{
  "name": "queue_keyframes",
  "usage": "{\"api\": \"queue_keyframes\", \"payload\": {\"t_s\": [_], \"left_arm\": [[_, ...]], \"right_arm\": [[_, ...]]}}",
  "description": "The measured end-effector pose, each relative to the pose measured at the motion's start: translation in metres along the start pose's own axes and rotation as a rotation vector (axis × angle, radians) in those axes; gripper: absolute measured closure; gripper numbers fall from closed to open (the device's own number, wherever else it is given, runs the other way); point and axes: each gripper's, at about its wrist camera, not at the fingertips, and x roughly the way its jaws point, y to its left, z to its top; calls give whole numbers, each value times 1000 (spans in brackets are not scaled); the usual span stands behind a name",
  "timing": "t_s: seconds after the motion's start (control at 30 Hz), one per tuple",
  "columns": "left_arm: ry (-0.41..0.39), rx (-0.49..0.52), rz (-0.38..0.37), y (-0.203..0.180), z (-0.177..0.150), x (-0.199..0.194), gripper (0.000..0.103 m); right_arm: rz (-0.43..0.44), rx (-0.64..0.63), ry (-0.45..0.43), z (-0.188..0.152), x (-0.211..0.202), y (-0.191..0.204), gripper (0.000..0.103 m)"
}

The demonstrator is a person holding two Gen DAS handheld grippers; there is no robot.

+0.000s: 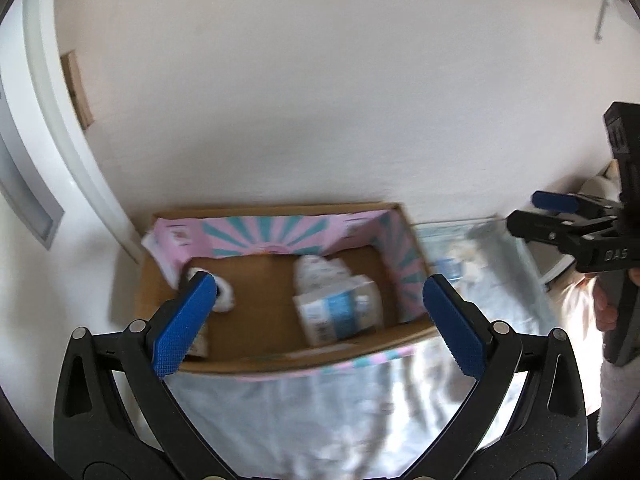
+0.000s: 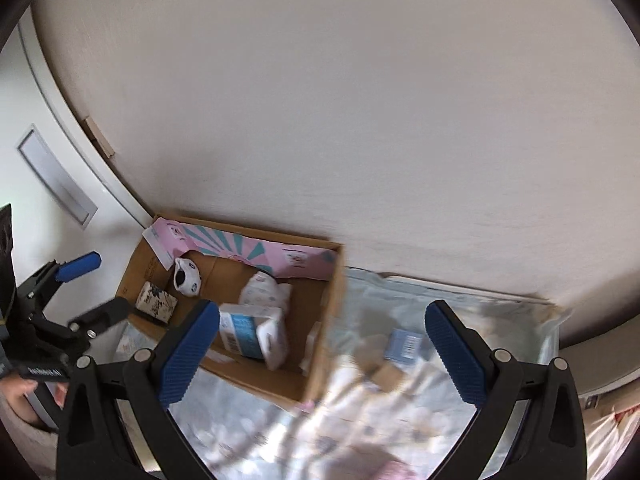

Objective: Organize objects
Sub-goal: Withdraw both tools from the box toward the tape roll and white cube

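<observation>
Both grippers' fingers wide apart, above box (image 2: 320, 344) rim.

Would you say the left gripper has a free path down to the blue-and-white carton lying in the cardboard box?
Probably yes: the left gripper is open and empty, the cardboard box is open-topped, and the blue-and-white carton lies uncovered.

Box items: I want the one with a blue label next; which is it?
The white packet in the middle of the box; the floral packet and rolled cloth lie further left.
</observation>
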Motion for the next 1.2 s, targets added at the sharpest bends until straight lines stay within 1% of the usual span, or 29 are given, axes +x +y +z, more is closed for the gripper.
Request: {"api": "queue_keyframes", "payload": {"t_s": [0.17, 0.23, 0.33, 0.47, 0.57, 0.7, 0.77, 0.8, 0.83, 0.9, 1.0, 1.07, 1.1, 1.13, 1.17, 1.2], "left_arm": [[-32, -7, -4, -55, -8, -8, 0], [-41, -16, 10, -75, -14, -9, 0], [-54, -15, 31, -105, -25, -8, 0], [-45, -23, 12, -142, -41, 7, 0], [-34, 6, -23, -171, -55, 23, 0], [-30, 100, -64, -209, -70, 50, 3], [-36, 134, -67, -221, -78, 67, 6], [-42, 149, -57, -225, -81, 77, 11], [-47, 159, -40, -228, -85, 87, 13], [-41, 173, -21, -230, -90, 110, 13], [-5, 173, 0, -227, -95, 143, 13], [29, 156, 11, -223, -97, 162, 13], [17, 165, 47, -223, -99, 167, 13], [6, 184, 66, -225, -100, 169, 13], [5, 202, 92, -229, -102, 172, 13], [13, 212, 110, -232, -103, 175, 13]], "right_arm": [[19, -76, -25, -10, -31, -28, 0], [29, -103, -28, -15, -38, -42, 0], [39, -135, -35, -20, -43, -58, 0], [64, -178, -38, -30, -42, -87, 0], [83, -205, -23, -38, -32, -107, 0], [123, -231, -2, -49, -16, -131, 1], [129, -254, 13, -55, -2, -141, 1], [133, -262, 20, -58, 5, -146, 1], [139, -266, 29, -61, 13, -151, 1], [160, -269, 51, -66, 31, -161, 3], [183, -283, 81, -73, 55, -170, 5], [194, -301, 101, -77, 72, -173, 12], [196, -308, 111, -79, 78, -174, 13], [198, -315, 122, -81, 86, -175, 15], [204, -323, 131, -82, 93, -176, 19], [211, -329, 138, -83, 98, -176, 20]]}}
